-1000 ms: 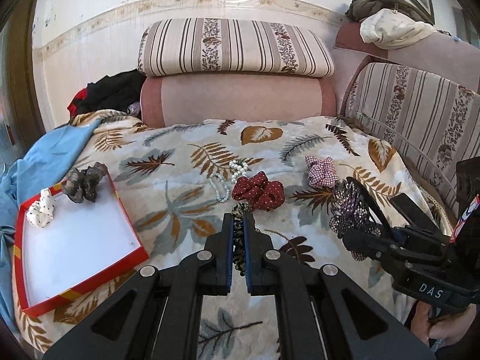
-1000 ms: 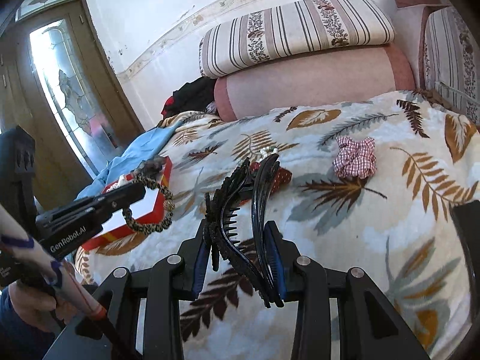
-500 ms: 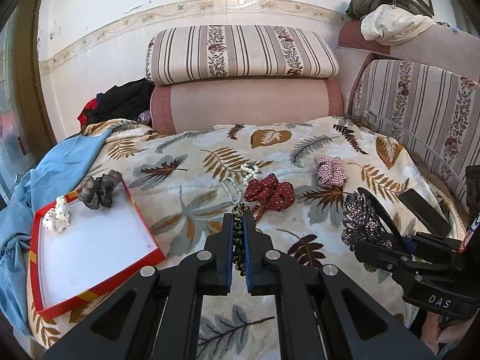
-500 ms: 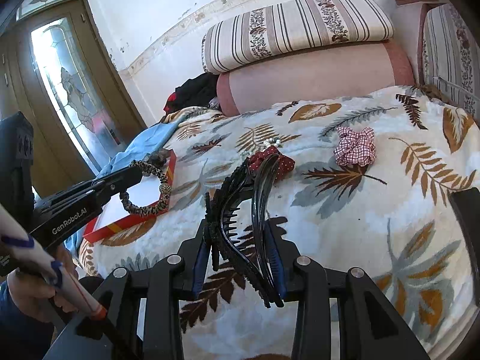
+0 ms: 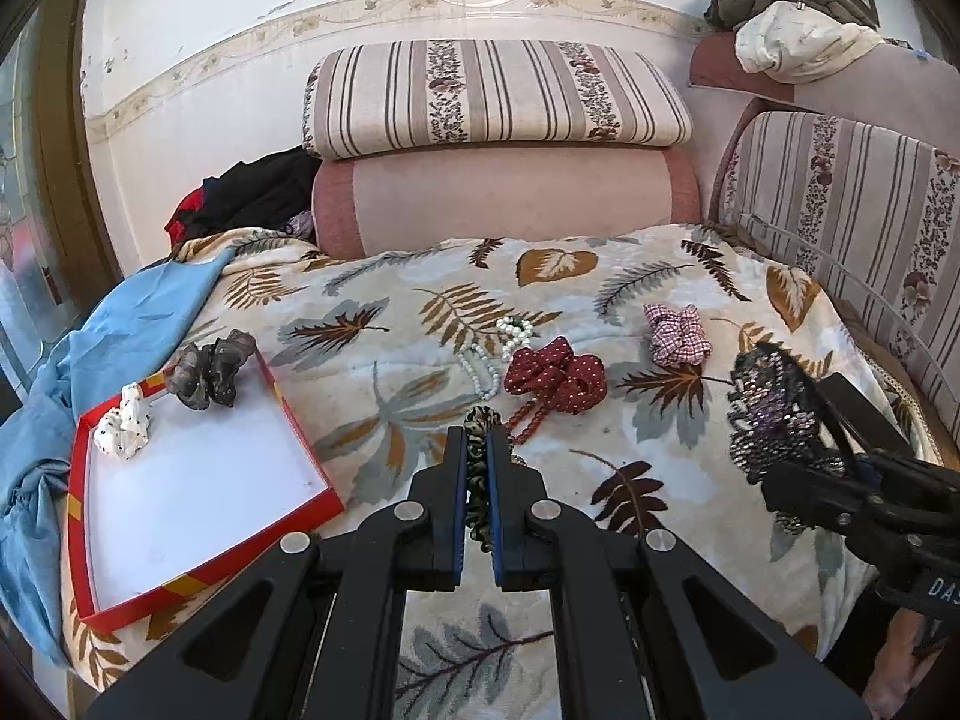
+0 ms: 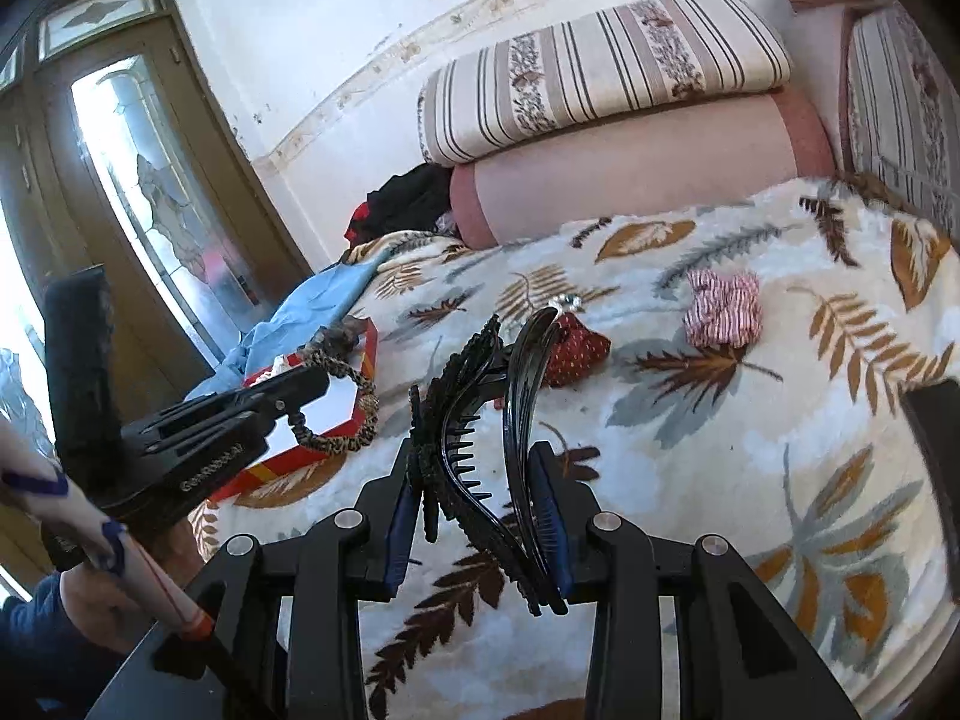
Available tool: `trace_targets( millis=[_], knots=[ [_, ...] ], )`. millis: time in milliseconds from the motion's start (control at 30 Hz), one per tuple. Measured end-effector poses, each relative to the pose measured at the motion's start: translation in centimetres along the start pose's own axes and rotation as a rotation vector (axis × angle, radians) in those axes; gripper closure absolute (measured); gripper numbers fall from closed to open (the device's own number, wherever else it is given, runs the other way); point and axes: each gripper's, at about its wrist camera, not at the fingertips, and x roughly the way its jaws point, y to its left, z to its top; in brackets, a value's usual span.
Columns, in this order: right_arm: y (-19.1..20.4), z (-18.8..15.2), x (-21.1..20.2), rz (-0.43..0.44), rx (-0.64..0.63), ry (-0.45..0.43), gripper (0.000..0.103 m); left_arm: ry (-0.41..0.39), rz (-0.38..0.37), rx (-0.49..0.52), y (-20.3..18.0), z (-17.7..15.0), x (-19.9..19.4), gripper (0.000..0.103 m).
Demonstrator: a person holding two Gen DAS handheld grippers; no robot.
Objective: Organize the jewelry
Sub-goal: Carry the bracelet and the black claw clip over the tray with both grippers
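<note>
**Both claws loaded, nothing dropped off yet**

Leaf-print blanket (image 5: 420, 372) on the bed is the work surface, with the red-rimmed tray (image 5: 300, 438) at its left edge. Honestly not much changed over the last second: both hands barely shifted. The left claw (image 5: 478, 468) stays pinched together on the leopard-print scrunchie (image 5: 478, 456), hanging in the air near the tray. The right claw (image 6: 480, 510) keeps its clamp on the black hair claw clip (image 6: 474, 420), held above the blanket. A grey scrunchie (image 5: 207, 375) and a white spotted one (image 5: 125, 429) already sit at the tray's far end. Pearl beads (image 5: 486, 369), a red bow (image 5: 555, 375) and a checked scrunchie (image 5: 677, 335) are still out on the blanket, so I'd say plenty left.
</note>
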Motion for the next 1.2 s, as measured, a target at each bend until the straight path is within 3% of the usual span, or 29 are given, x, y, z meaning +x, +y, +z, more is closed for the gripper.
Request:
trace_targets(
  millis=[700, 1200],
  knots=[
    [2.0, 0.2, 0.2, 0.015, -0.013, 0.049, 0.064, -0.03, -0.009, -0.093, 3.7, 0.6, -0.6, 0.097],
    [6.7, 1.9, 2.8, 0.053, -0.09, 0.106, 0.064, -0.055, 0.035, -0.229, 10.3, 0.7, -0.4, 0.097]
  ],
)
